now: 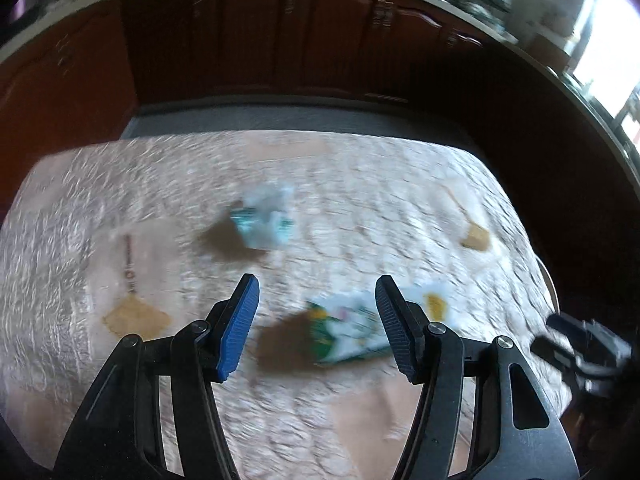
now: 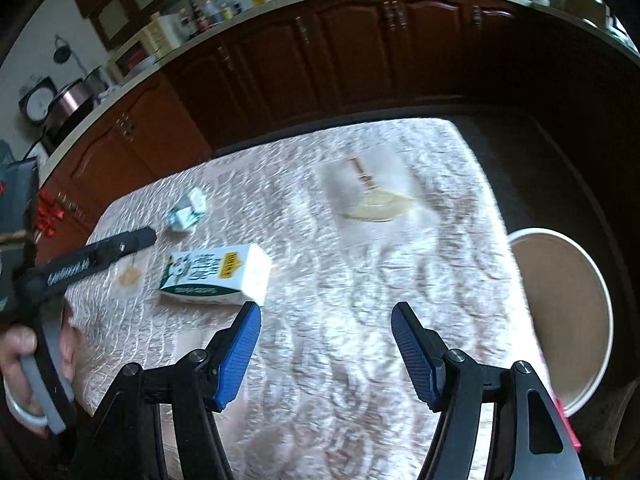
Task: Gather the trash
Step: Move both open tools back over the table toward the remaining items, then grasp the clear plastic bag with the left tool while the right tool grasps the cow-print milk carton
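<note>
A white and green carton (image 2: 216, 274) lies on its side on the patterned tablecloth (image 2: 360, 280). In the blurred left wrist view the carton (image 1: 352, 328) shows low between the fingers of my left gripper (image 1: 317, 280), which hovers open above it with nothing held. A crumpled white and teal wrapper (image 1: 262, 220) lies farther back; in the right wrist view the wrapper (image 2: 186, 212) is behind the carton. My right gripper (image 2: 326, 306) stands open over bare cloth, right of the carton. A hand (image 2: 24, 360) holds the left gripper (image 2: 140, 238) at the left.
A round white-rimmed container (image 2: 600, 292) with a brown inside stands below the table's right edge. Dark wooden cabinets (image 2: 340, 60) run behind the table, under a counter with pots and bottles. The right gripper (image 1: 580, 348) shows at the right edge of the left wrist view.
</note>
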Demonstrator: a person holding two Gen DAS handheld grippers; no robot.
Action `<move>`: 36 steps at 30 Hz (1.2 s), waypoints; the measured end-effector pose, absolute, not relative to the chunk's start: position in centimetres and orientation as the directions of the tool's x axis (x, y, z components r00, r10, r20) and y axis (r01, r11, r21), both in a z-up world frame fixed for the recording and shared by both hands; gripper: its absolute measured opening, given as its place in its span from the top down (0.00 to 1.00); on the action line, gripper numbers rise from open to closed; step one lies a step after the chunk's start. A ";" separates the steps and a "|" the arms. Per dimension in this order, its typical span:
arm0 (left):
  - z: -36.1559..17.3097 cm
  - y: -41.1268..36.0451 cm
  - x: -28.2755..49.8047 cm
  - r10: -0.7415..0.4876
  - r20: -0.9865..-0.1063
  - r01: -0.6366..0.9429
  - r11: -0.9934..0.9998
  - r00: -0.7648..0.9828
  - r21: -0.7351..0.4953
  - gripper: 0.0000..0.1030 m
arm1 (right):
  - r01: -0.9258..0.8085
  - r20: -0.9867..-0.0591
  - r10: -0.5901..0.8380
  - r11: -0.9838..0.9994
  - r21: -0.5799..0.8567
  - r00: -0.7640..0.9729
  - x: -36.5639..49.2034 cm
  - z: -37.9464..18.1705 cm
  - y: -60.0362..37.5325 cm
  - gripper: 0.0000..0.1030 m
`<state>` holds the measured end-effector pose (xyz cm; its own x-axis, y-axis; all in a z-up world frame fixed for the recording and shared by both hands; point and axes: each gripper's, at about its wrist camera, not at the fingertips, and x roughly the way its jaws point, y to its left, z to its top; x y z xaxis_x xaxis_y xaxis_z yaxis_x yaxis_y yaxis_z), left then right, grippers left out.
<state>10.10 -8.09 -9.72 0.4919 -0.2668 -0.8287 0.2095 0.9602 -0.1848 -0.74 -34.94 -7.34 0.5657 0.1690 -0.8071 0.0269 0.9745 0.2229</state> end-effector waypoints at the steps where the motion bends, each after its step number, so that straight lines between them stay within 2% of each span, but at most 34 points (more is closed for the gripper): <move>1: -10.0 -7.5 10.7 -0.263 -0.831 0.194 0.962 0.490 -0.191 0.42 | 0.017 -0.810 0.179 0.974 0.226 0.558 -0.4 -7.6 -34.4 0.37; 5: -11.4 -6.7 13.2 -0.241 -0.841 0.159 0.970 0.484 -0.186 0.36 | -0.012 -0.819 0.199 0.973 0.229 0.539 0.3 -8.3 -33.1 0.37; 14: -15.7 -8.2 18.9 -0.196 -0.875 0.136 0.979 0.443 -0.151 0.36 | -0.057 -0.831 0.248 0.965 0.254 0.497 2.2 -9.8 -32.0 0.36; 16: -16.5 -8.3 19.5 -0.198 -0.879 0.141 0.978 0.434 -0.151 0.41 | -0.049 -0.837 0.244 0.966 0.253 0.489 2.9 -10.2 -32.2 0.36; 17: -16.7 -8.3 19.5 -0.198 -0.878 0.145 0.978 0.436 -0.148 0.58 | -0.042 -0.837 0.244 0.966 0.257 0.491 3.3 -10.3 -32.3 0.36; 21: -16.5 -7.3 19.3 -0.209 -0.874 0.154 0.976 0.438 -0.156 0.80 | -0.013 -0.820 0.253 0.958 0.287 0.514 5.6 -10.1 -32.9 0.36; 27: -14.3 -4.2 16.9 -0.240 -0.861 0.173 0.968 0.448 -0.180 0.81 | -0.045 -0.833 0.264 0.960 0.278 0.486 9.8 -11.0 -32.1 0.36; 31: -12.8 -2.7 14.4 -0.234 -0.860 0.213 0.965 0.453 -0.150 0.81 | -0.052 -0.854 0.280 0.957 0.286 0.438 12.1 -12.5 -31.7 0.36; 36: -12.2 -1.1 12.0 -0.230 -0.858 0.219 0.965 0.459 -0.141 0.81 | -0.082 -0.883 0.302 0.953 0.293 0.359 11.4 -13.7 -30.8 0.36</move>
<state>11.96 -1.08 -12.15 0.4593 -0.2298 -0.8580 0.2190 0.9654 -0.1413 11.38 -30.78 -13.72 0.3590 0.3019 -0.8831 -0.0816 0.9528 0.2926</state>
